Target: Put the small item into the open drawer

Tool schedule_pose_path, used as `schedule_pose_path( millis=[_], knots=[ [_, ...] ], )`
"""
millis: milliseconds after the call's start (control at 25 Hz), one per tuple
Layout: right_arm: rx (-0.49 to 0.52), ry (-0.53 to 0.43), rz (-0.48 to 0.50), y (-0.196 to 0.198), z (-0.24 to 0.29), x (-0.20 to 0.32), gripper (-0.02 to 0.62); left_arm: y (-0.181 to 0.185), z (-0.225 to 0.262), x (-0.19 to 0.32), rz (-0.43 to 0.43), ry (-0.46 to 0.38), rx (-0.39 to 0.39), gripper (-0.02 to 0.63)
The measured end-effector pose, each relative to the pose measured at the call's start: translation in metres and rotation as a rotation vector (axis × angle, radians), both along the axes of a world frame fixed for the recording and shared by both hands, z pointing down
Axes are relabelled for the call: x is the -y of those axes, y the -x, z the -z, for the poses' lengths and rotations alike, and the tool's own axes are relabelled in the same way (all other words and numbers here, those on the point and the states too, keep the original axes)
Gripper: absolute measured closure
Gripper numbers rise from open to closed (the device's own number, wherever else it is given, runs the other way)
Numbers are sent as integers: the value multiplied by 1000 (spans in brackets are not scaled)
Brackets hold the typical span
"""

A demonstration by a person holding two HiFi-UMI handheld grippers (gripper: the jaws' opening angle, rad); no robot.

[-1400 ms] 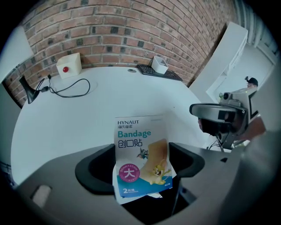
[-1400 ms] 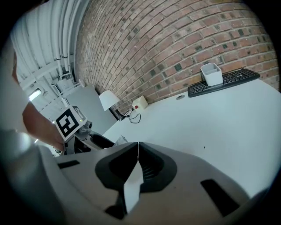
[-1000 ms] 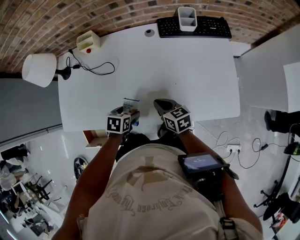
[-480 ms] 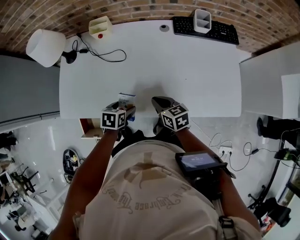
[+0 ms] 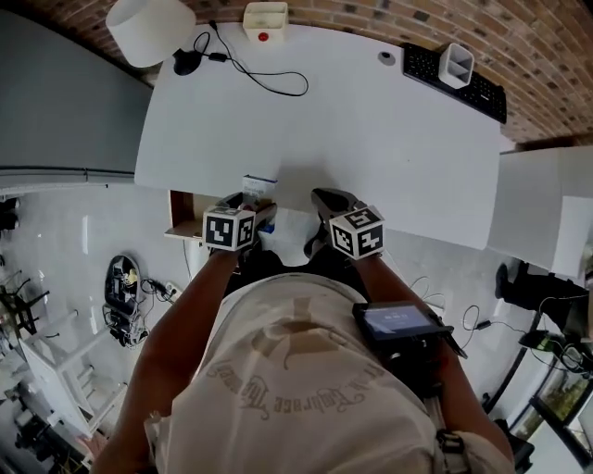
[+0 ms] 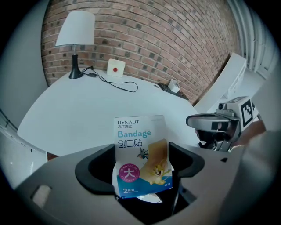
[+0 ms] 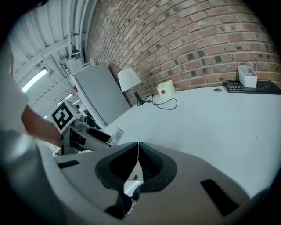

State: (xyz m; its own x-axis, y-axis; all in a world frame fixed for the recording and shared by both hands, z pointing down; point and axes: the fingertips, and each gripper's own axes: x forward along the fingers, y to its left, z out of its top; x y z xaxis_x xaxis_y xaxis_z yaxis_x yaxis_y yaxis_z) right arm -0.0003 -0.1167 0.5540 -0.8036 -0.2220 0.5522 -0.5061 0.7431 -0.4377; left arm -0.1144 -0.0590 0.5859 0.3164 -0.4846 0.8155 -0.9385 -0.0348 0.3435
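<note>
The left tool [image 6: 140,165] clamps an upright bandage packet [image 6: 141,154] above the white table [image 6: 88,110].

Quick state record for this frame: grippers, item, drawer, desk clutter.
left gripper: shut on bandage packet, held upright
right gripper: shut, empty
bandage packet: over near edge of desk, not in drawer yet
drawer: open, under desk edge, left of the left gripper
far side of desk: lamp, keyboard
</note>
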Motion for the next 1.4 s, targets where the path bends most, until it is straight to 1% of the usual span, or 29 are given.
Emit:
schedule_pose_path(
  millis=[240, 640, 840, 1040, 1200, 1400],
  knots=[
    [-15, -15, 58, 46, 7, -34, 589, 47, 3, -39, 63, -18, -21, 222],
    [-52, -33, 106, 102, 10, -73, 589, 110, -4, -87, 147, -28, -70, 222],
    [-66, -43, 118, 132, 8, -91, 589, 140, -8, -110, 158, -35, -77, 222],
    [-71, -51, 138, 166, 10, -112, 589, 180, -11, -133, 172, -41, -75, 222],
    [-77, -57, 139, 188, 10, -124, 589, 208, -21, -153, 180, -26, -81, 222],
    [-81, -59, 117, 219, 2, -133, 589, 243, -36, -175, 158, 6, -77, 222]
  ],
)
